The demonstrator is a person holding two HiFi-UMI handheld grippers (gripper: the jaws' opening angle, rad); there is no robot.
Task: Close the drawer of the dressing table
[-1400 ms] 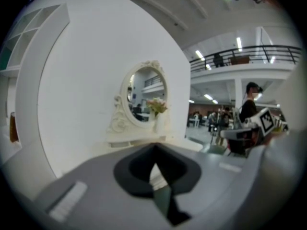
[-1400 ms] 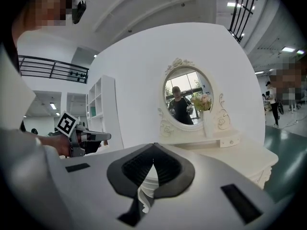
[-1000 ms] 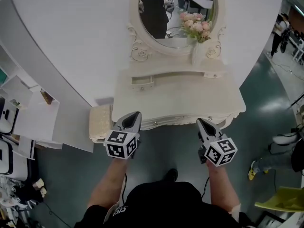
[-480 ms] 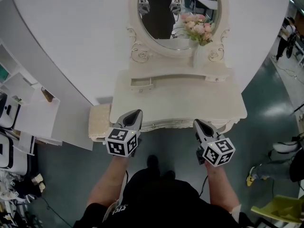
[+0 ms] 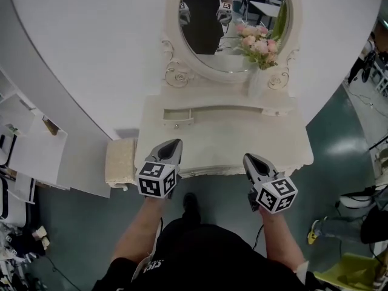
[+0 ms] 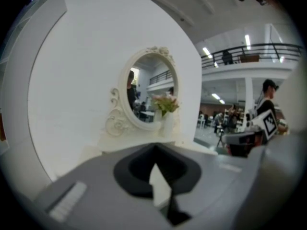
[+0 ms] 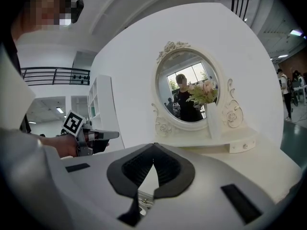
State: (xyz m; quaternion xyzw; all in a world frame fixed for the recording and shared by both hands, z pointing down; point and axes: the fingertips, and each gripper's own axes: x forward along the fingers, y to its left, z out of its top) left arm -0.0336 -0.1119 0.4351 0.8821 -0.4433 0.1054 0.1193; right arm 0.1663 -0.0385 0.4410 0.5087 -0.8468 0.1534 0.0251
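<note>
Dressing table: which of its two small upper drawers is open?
The left drawer, pulled out from the shelf under the mirror; the right drawer sits flush.

We stand before the bench (image 5: pixel 224 135), with our left tongs (image 5: pixel 173 143) and right tongs (image 5: pixel 248 158) over its front edge. The mirror (image 5: pixel 233 23) rises behind it, with flowers (image 5: pixel 259 41) at its right. The drawer (image 5: pixel 177 115) sits back left, and a stool (image 5: pixel 120 161) stands left of the bench.

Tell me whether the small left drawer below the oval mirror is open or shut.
Open. The small cream left drawer juts forward from the dressing table's raised shelf, while the matching right drawer sits flush.
</note>
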